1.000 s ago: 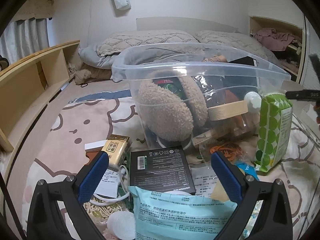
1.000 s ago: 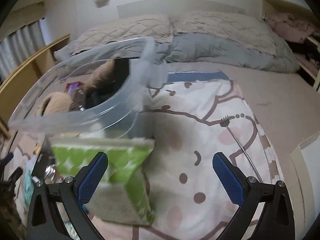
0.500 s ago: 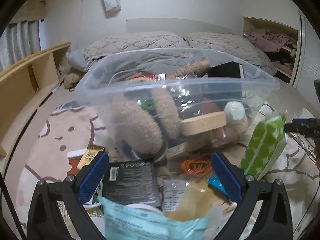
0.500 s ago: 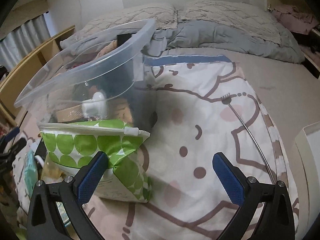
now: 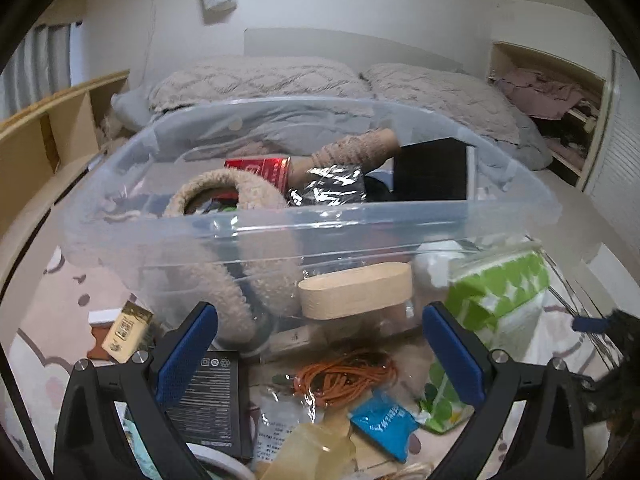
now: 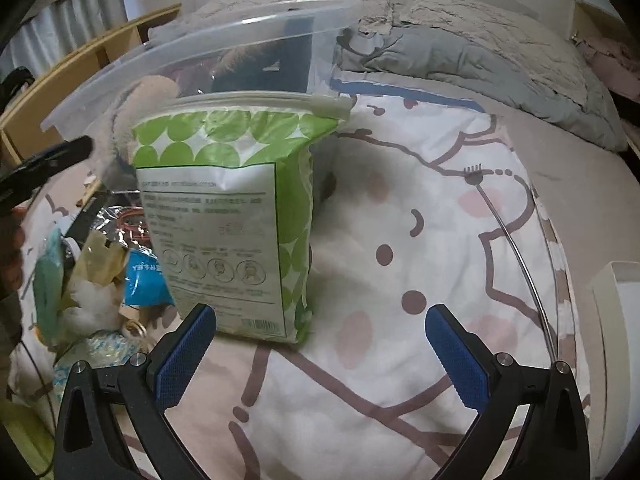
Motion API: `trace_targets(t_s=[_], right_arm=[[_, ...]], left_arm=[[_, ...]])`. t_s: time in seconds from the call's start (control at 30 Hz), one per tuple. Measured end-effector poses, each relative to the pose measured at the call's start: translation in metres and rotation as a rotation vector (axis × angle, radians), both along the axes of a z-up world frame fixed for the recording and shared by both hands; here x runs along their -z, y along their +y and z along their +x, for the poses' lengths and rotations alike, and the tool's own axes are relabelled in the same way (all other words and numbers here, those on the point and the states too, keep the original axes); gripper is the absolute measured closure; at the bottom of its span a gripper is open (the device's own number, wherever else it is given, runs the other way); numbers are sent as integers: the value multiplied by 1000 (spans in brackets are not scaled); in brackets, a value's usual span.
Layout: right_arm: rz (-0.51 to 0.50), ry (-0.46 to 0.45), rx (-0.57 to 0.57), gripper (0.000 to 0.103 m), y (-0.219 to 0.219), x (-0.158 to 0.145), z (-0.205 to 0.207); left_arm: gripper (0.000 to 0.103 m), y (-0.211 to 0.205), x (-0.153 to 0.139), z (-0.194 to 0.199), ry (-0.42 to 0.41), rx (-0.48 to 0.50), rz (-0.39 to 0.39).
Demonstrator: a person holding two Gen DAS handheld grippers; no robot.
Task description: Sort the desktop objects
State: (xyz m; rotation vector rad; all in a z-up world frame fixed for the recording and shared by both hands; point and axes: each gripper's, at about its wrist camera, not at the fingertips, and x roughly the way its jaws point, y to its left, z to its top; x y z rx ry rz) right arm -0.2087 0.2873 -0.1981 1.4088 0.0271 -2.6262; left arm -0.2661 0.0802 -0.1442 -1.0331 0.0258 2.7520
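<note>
A clear plastic bin (image 5: 304, 216) holds fuzzy slippers, a red packet, a black box and a wooden box. Loose things lie on the bed in front of it: a black box (image 5: 210, 396), an orange cord in a bag (image 5: 346, 374), a blue packet (image 5: 382, 420) and a gold box (image 5: 126, 330). My left gripper (image 5: 320, 354) is open above them, holding nothing. A green-dotted pouch (image 6: 228, 220) stands upright beside the bin (image 6: 192, 52). My right gripper (image 6: 322, 356) is open just in front of the pouch, its left finger below the pouch's lower left corner.
A cartoon-print blanket (image 6: 420, 240) covers the bed to the right of the pouch. Pillows (image 5: 260, 80) and a grey quilt lie behind the bin. A wooden shelf (image 5: 44, 136) runs along the left. A white box edge (image 6: 616, 312) sits at far right.
The left gripper has moved forward and to the right, closer to the bin. The right gripper has swung left, so the green pouch now stands large and near in its view.
</note>
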Motion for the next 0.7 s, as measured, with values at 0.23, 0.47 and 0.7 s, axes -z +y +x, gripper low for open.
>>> trace_targets(t_s=[0.23,0.47,0.7], right_arm=[[-122,102,178,0,38,-18,-9],[-300,96,355,0,87,-19,-46],[-415,48,400,0,97,5,-75]], left_arm=[[0,-4,26,-16,-98,-76,34],[0,9,28,-17,-102,-67,71],[0,19,27,-21,-96,-65,76]])
